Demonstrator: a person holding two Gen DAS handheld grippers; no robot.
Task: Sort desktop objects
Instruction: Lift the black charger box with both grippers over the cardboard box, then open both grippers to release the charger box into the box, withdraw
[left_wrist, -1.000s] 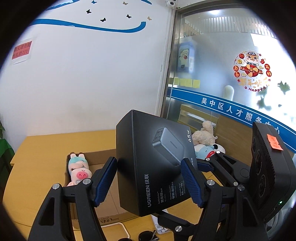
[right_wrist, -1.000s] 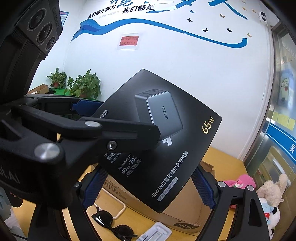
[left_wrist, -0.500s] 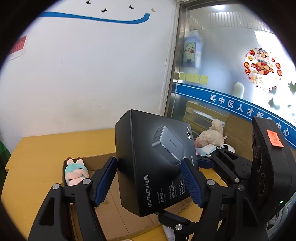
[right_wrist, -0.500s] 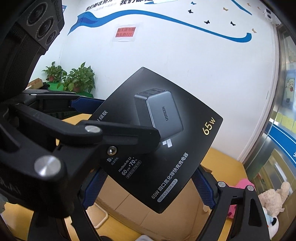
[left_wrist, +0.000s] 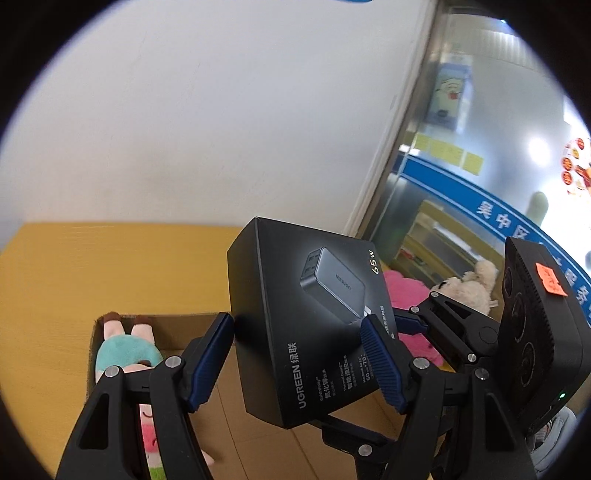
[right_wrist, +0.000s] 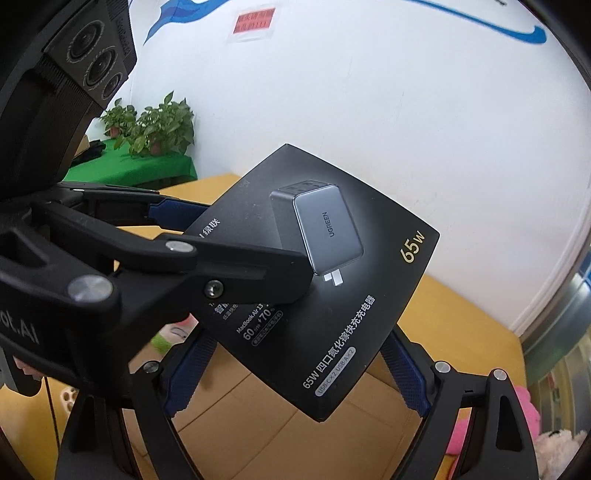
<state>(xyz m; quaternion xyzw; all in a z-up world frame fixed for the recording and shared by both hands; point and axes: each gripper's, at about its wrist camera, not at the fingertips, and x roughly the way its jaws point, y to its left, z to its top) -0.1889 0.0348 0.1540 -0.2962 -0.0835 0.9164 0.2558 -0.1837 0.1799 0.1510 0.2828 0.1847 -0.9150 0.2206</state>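
Charger box (left_wrist: 306, 325) gripped by both claws, left (left_wrist: 295, 363) & right (right_wrist: 295, 373), over carton (left_wrist: 236, 435) at 6 o'clock; next prob. lower, release.

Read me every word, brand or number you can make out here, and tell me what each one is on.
"UGREEN 绿联": side of the black box.
"UGREEN": charger pictured on the box.
"65W": box front corner.
"65W 四口氮化镓快充充电器": box front.
"USB-C×2 USB-A×2": pill label below that.
"MacBook Air 13", "60", "70%": box, partly hidden.
"吴中区": blue band on the glass.
Red wall notice, orange sticker: unreadable.
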